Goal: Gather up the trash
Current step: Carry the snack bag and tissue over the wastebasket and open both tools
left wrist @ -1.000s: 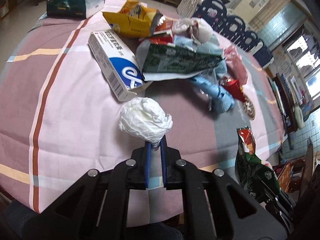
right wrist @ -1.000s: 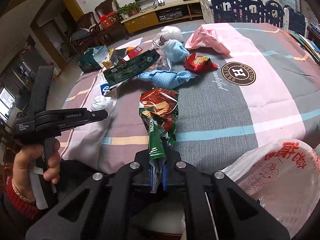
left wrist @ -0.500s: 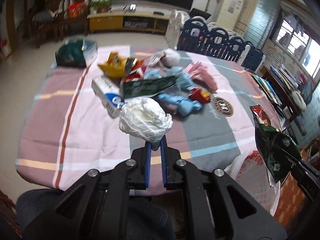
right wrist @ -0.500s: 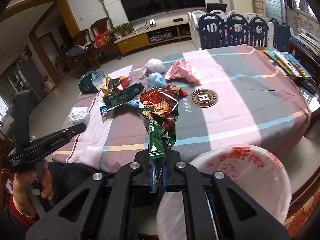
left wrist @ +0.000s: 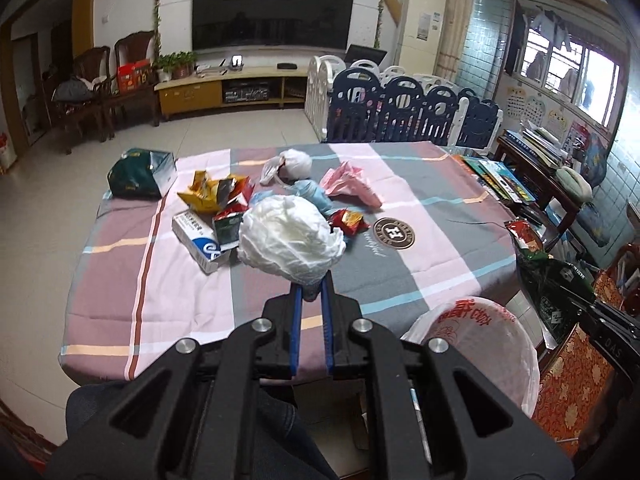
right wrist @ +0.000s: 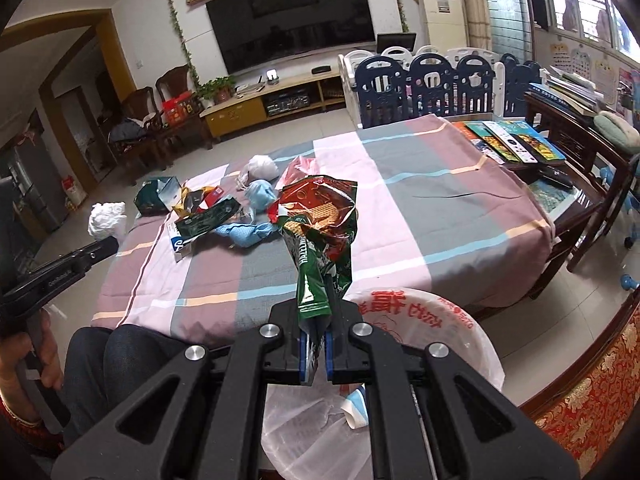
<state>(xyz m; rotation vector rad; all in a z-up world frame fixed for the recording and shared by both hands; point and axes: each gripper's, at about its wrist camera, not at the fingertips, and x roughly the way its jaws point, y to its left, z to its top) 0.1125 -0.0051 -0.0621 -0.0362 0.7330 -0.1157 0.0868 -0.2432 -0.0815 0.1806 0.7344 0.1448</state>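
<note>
My left gripper (left wrist: pixel 311 294) is shut on a crumpled white paper ball (left wrist: pixel 290 240), held in the air short of the table's near edge; it also shows in the right wrist view (right wrist: pixel 106 219). My right gripper (right wrist: pixel 314 332) is shut on a red and green snack bag (right wrist: pixel 318 228), held over the white bin bag (right wrist: pixel 472 344) with red print. That bin bag (left wrist: pixel 480 340) stands below the table's near right side. More trash lies on the checked tablecloth (left wrist: pixel 420 256): a white and blue box (left wrist: pixel 198 240), a yellow wrapper (left wrist: pixel 208 196), a pink bag (left wrist: pixel 352 186).
A dark green pack (left wrist: pixel 140 174) sits at the table's far left corner. A white knotted bag (left wrist: pixel 294 164) lies at the far edge. Books (right wrist: pixel 516 144) cover a side table on the right. A blue and white playpen fence (left wrist: pixel 400 108) stands behind the table.
Both grippers have pulled back and up from the table with their loads. The bin bag has come into fuller view below them.
</note>
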